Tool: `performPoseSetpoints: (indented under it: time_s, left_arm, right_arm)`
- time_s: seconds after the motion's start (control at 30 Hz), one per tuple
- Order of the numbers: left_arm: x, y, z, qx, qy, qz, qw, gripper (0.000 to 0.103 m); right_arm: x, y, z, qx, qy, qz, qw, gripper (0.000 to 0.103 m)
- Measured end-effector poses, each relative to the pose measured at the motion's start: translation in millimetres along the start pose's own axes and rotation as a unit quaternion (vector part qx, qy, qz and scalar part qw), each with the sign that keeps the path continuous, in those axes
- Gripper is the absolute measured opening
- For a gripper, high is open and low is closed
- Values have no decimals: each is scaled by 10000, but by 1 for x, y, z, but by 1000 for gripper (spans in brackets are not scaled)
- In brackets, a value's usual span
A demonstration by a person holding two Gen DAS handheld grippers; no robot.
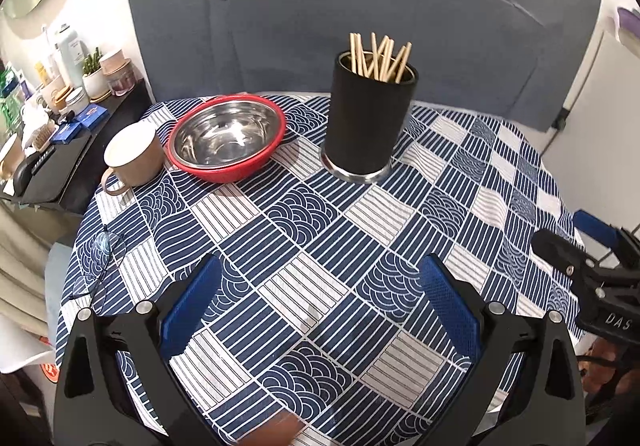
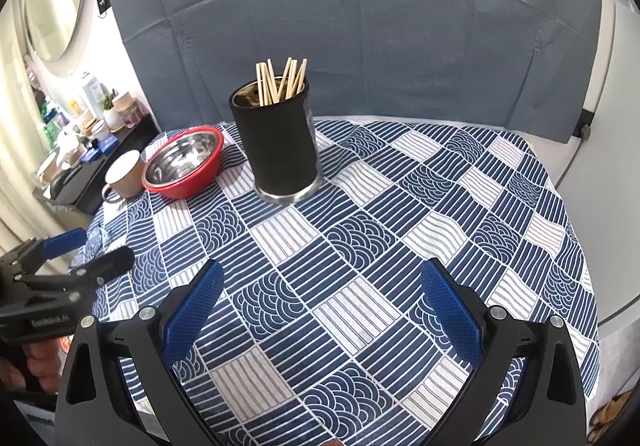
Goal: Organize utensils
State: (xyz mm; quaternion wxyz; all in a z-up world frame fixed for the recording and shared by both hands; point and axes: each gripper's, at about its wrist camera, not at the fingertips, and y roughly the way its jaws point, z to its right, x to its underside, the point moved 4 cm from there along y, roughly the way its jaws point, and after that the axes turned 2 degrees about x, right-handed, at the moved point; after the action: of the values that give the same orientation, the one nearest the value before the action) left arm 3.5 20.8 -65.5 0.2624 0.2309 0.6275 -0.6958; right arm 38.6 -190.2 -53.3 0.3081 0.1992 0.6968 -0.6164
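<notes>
Left gripper (image 1: 320, 286): blue-padded fingers spread wide, nothing between them, poised above the patterned tablecloth (image 1: 304, 230) on the near side of the table. Right gripper (image 2: 320, 290): likewise spread wide and empty, over bare cloth. Each gripper shows at the edge of the other's view, so they sit side by side, apart from each other.

Step in hand, as judged: either the very start or the close of the sort. No utensil lies loose on the visible cloth, and neither tool carries anything.

Utensil location: all chopsticks (image 1: 380, 56) in view stand upright, fanned, in the black cylindrical holder (image 1: 366, 118), which sits upright toward the far middle of the table, well apart from both grippers.

Other containers: red bowl (image 1: 228, 136) with a steel bowl (image 1: 226, 134) nested inside it, apparently empty; beige mug (image 1: 134, 154) just beside it on the left, interior looks empty. A pair of glasses (image 1: 98, 266) lies at the left table edge.

Next move, as judged: if chopsticks are to be drawn out, a reach forward to the holder, fingers narrowed onto a thin stick above the rim; the holder may tip, so the other gripper could steady it.
</notes>
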Motion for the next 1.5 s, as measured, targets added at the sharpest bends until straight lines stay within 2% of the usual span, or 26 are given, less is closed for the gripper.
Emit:
performPoseSetpoints:
  time_s: [0.8, 0.9, 1.0, 1.5]
  left_arm:
    - [-4, 8, -2, 67, -29, -81, 9999, 97]
    - [-5, 5, -4, 106, -57, 17, 9999, 97]
    - [-7, 4, -2, 24, 21, 30, 10000, 97]
    - [-10, 9, 2, 71, 146, -28, 9999, 97]
  right_arm:
    - [-2, 4, 1, 31, 51, -10, 10000, 95]
    - [-3, 6, 0, 31, 48, -14, 10000, 95]
    - [-3, 8, -1, 22, 50, -25, 10000, 95]
    - [-5, 9, -1, 25, 67, -39, 10000, 95]
